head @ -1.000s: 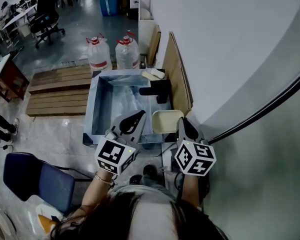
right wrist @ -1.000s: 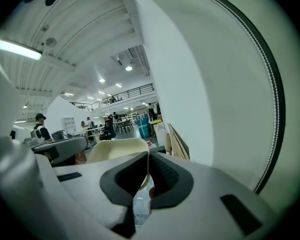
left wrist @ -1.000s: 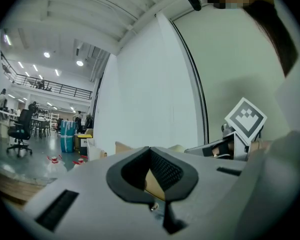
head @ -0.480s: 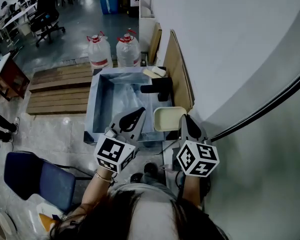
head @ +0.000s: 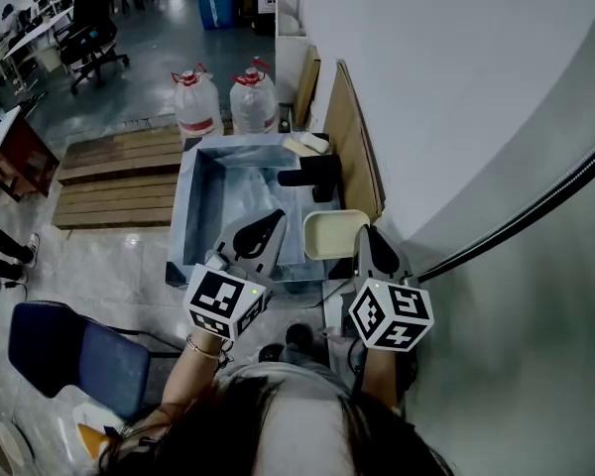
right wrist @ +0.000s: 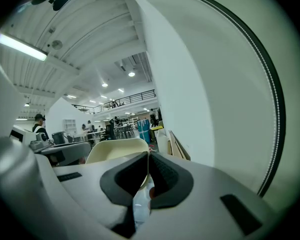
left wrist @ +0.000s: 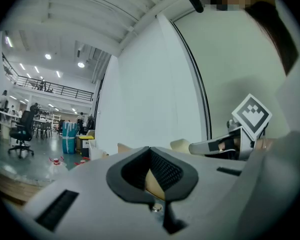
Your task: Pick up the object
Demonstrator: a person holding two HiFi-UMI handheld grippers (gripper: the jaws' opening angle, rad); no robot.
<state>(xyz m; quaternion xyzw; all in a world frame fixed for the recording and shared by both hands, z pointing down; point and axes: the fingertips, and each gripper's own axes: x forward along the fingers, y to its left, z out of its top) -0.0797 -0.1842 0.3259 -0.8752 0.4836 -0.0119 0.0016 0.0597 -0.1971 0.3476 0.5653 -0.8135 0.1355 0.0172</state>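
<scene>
A grey tub [head: 200, 206] stands on the floor below the person, with a black object [head: 312, 177] at its far right side. Two red-capped water jugs [head: 226, 102] and a wooden pallet [head: 109, 181] lie beyond and to the left of it. Boards [head: 352, 157] lean on the white wall [head: 456, 87] to the right, and a blue chair [head: 74, 360] is close at the left.

The head view places the cream dish [head: 332, 234] at the tub's near right corner, with the right hand-held gripper [head: 362, 234] at its right edge. Only the right gripper view shows the grip: the right hand-held gripper [right wrist: 148, 159] has its jaws closed on the thin rim of the dish [right wrist: 115, 151]. The left hand-held gripper [head: 275, 220] hangs over the tub just left of the dish; its own view shows the jaws [left wrist: 150, 151] meeting at the tips, holding nothing.
</scene>
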